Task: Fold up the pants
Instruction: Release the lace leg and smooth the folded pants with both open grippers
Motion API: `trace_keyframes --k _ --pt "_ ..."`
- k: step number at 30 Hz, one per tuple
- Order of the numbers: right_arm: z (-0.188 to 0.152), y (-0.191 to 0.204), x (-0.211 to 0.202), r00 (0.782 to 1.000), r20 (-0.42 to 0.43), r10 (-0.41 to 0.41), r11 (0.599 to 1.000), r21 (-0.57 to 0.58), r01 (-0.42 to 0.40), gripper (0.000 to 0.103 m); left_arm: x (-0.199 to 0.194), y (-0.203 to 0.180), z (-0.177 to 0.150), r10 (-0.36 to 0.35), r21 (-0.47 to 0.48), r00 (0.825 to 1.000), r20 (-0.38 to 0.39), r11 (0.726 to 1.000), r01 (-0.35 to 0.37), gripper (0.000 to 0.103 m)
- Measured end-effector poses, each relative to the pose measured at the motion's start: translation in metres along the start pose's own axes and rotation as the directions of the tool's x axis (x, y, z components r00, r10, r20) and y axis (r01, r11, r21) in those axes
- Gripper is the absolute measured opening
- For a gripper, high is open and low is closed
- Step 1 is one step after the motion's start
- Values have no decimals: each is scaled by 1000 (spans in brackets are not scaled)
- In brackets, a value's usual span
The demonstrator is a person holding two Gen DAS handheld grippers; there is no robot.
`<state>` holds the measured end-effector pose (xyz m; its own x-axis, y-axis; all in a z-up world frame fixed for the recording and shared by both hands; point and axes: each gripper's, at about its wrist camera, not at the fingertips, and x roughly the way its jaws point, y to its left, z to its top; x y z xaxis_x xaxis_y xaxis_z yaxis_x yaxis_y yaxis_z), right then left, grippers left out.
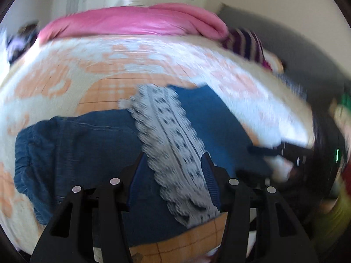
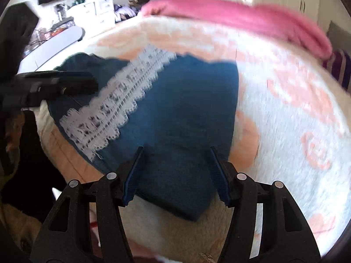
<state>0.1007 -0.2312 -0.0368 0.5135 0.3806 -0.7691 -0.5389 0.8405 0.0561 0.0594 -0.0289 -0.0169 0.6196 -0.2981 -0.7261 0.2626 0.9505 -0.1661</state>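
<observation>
Dark blue pants (image 1: pixel 87 144) with a white lace strip (image 1: pixel 171 140) lie folded on the bed. My left gripper (image 1: pixel 173 162) hovers over them with its jaws apart; the lace shows in the gap, but the pads do not press on it. In the right wrist view the same pants (image 2: pixel 186 109) and lace strip (image 2: pixel 114 107) lie below my right gripper (image 2: pixel 175 153), which stands open above the near folded edge and holds nothing. The left gripper's black fingers (image 2: pixel 65 81) show at the left, over the far end of the pants.
The bed carries a white and peach patterned blanket (image 2: pixel 285 109). A pink duvet (image 1: pixel 136 22) is bunched along its far side, with a purple striped cloth (image 1: pixel 248 41) beside it. Cluttered furniture (image 2: pixel 92 8) stands beyond the bed's left edge.
</observation>
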Motion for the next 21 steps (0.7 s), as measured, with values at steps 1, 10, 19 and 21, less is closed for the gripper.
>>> trace_keyframes --k 1,10,19,21 --pt "0 -3 -1 1000 -5 2 1000 15 -1 50 5 -5 -5 7 20 1000 -24 1000 -6 50" --pt "-17 -7 -4 1000 -22 16 999 49 -15 51 11 -3 -24 60 37 997 -53 998 -58 52" --pt "-12 -30 -21 991 133 -18 987 163 -4 66 -40 -8 -2 86 36 990 114 995 -91 60" --pt "-10 -35 -20 991 127 -33 984 178 10 66 -39 -9 2 68 23 991 112 997 -71 61"
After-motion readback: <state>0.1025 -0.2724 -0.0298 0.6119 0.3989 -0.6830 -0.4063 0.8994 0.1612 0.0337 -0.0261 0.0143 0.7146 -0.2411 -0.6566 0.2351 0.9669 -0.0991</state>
